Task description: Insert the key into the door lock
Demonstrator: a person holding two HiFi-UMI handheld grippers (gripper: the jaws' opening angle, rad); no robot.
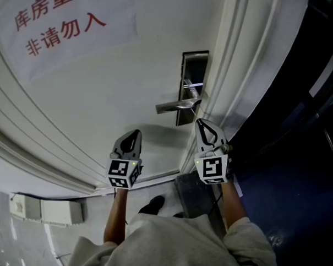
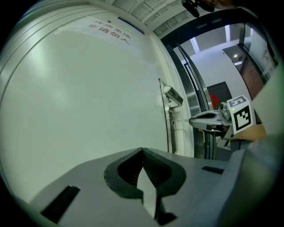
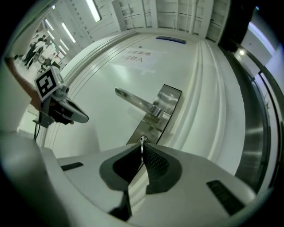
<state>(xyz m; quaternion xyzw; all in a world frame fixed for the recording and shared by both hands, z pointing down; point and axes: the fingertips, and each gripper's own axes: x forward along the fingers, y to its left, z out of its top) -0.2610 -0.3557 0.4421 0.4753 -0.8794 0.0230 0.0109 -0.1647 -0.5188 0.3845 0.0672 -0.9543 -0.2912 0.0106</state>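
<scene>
A steel lock plate [image 1: 193, 84] with a lever handle [image 1: 175, 105] sits at the white door's [image 1: 119, 89] right edge. My right gripper [image 1: 200, 122] points at the plate's lower end, just under the handle. In the right gripper view its jaws [image 3: 142, 148] are shut on a small metal key [image 3: 142, 142], whose tip is at the keyhole [image 3: 142, 138] below the lever [image 3: 135, 101]; whether it has entered is hidden. My left gripper [image 1: 137, 133] hangs before the bare door panel, left of the lock. Its jaws [image 2: 142, 151] are shut with nothing in them.
A paper sign [image 1: 64, 23] with red characters hangs on the door's upper left. The moulded door frame [image 1: 244, 67] runs right of the lock, with a dark wall [image 1: 301, 135] beyond. A dark mat [image 1: 194, 194] and a shoe [image 1: 152, 203] are below.
</scene>
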